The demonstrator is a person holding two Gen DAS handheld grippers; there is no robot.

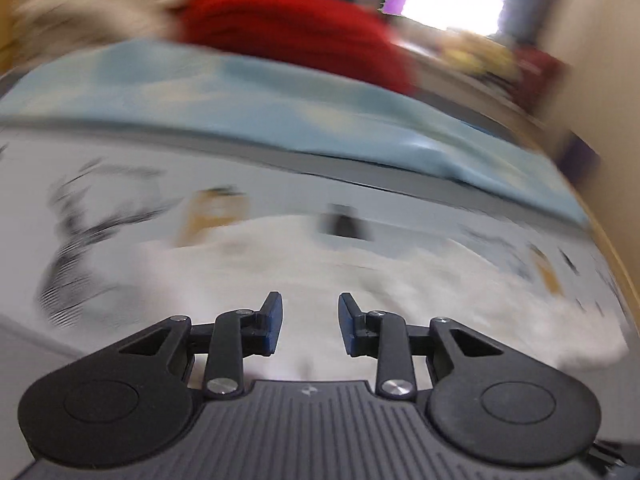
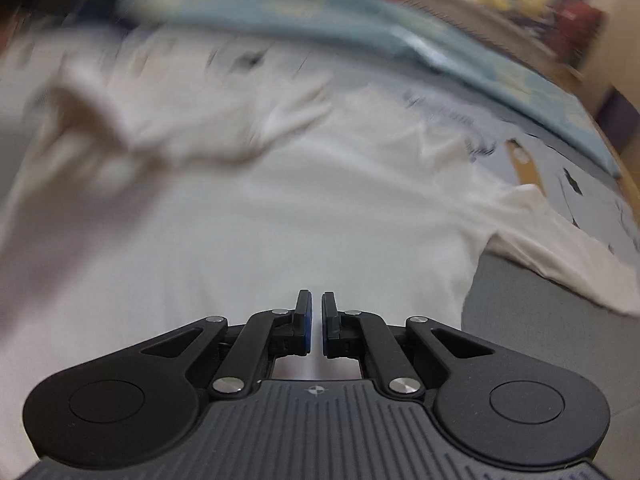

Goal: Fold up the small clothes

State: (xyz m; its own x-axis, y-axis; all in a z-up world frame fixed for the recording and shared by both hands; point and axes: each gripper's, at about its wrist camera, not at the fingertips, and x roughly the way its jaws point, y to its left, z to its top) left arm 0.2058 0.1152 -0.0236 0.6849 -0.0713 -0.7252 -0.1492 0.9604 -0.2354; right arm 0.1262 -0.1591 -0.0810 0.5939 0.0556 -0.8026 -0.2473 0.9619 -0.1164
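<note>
Blurring white garment [image 2: 280, 216]; left gripper [image 1: 310, 322] fingers apart, empty; right gripper [image 2: 316, 320] fingers closed.

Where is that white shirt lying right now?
The white shirt fills the right wrist view, spread on the grey patterned sheet just ahead of the right gripper, below the light-blue cloth.

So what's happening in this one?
A person with a claw in each hand is folding a white garment spread on a grey patterned surface. The left claw is open above the cloth with nothing between its pads. The right claw is nearly shut low over the garment; whether it pinches fabric is unclear. Both views are motion-blurred.
</note>
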